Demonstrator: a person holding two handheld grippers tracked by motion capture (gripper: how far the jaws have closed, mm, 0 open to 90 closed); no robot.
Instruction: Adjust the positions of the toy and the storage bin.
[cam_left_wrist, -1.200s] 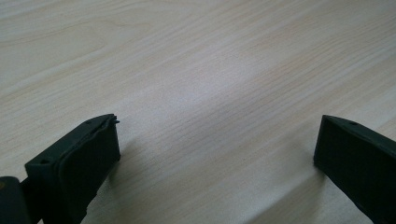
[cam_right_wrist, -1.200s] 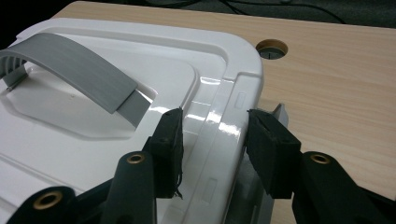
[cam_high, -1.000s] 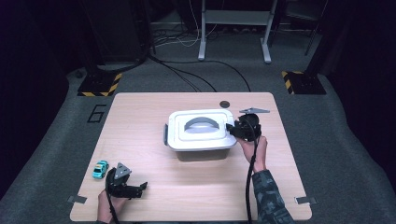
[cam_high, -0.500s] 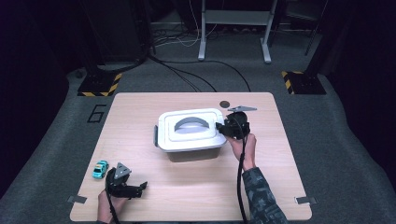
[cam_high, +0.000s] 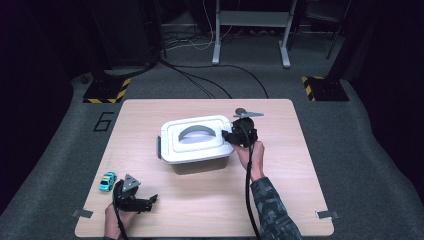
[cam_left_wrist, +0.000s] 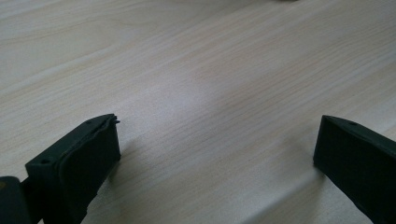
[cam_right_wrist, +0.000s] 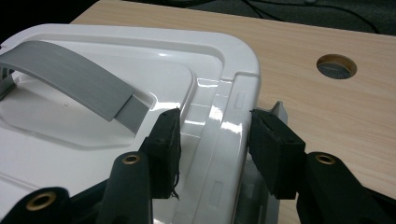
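Observation:
A white box (cam_high: 200, 162) with a lid (cam_high: 195, 137) and a grey arched handle (cam_high: 197, 132) stands at the table's middle. My right gripper (cam_high: 231, 136) is shut on the lid's right rim. In the right gripper view the jaws pinch that rim (cam_right_wrist: 229, 126) from both sides, just right of the handle (cam_right_wrist: 70, 77). I cannot tell whether the lid is clear of the box body. My left gripper (cam_high: 150, 201) rests open near the front left edge, with bare wood between its jaws (cam_left_wrist: 217, 140). A small blue toy car (cam_high: 107, 181) lies just left of it.
A round hole (cam_high: 240, 111) in the tabletop (cam_high: 280, 190) lies just behind the right gripper, seen close in the right gripper view (cam_right_wrist: 336, 66). A grey latch (cam_high: 159, 147) shows on the box's left end. Cables and stand legs cross the floor beyond the table.
The right gripper and the white lid it holds have moved steadily left by a small amount. The left gripper and the toy car have stayed put.

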